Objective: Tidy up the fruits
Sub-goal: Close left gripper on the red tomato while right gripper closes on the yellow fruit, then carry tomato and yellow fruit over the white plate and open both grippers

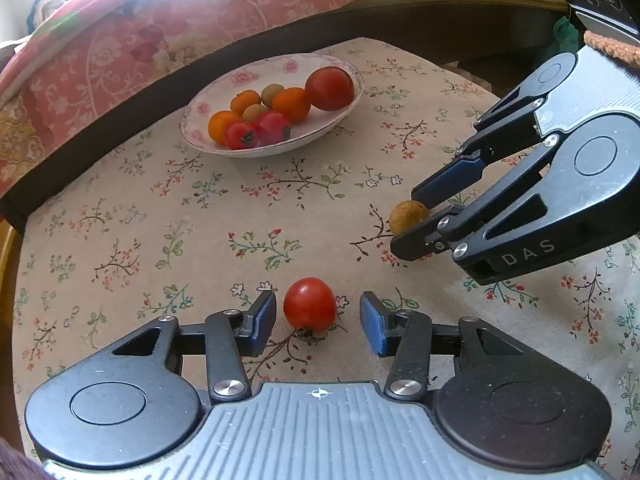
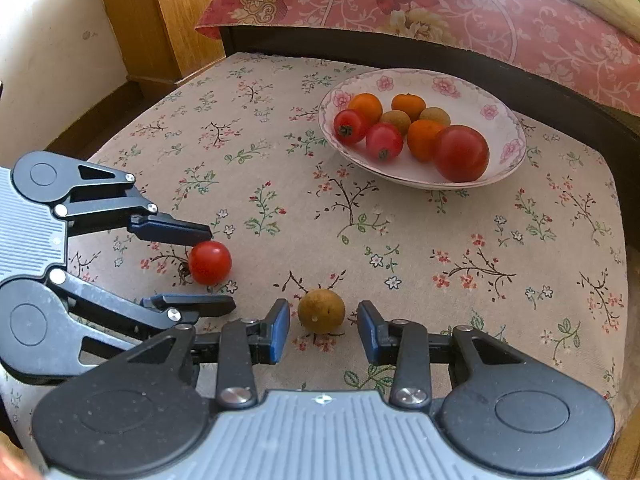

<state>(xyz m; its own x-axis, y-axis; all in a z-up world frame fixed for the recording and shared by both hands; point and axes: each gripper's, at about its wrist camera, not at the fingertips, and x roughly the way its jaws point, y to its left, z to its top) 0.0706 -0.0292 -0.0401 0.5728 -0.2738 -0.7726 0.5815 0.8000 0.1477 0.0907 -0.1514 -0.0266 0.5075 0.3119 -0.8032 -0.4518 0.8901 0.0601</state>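
From my left wrist camera, the left gripper point(image 1: 318, 320) stands open, its jaws either side of the red tomato point(image 1: 309, 303) on the worktop point(image 1: 120, 240), neither pad touching.

From my right wrist camera, the right gripper point(image 2: 323, 330) likewise brackets the brown fruit point(image 2: 321, 311), open with gaps both sides. The bowl point(image 2: 508, 148) lies well beyond both.

L claw point(image 1: 318, 322) open round tomato point(image 1: 309, 303); R claw point(image 1: 414, 224) seemingly touching brown fruit point(image 1: 407, 216).

Bright daylight glare washes the upper left; edges bend with fisheye distortion.
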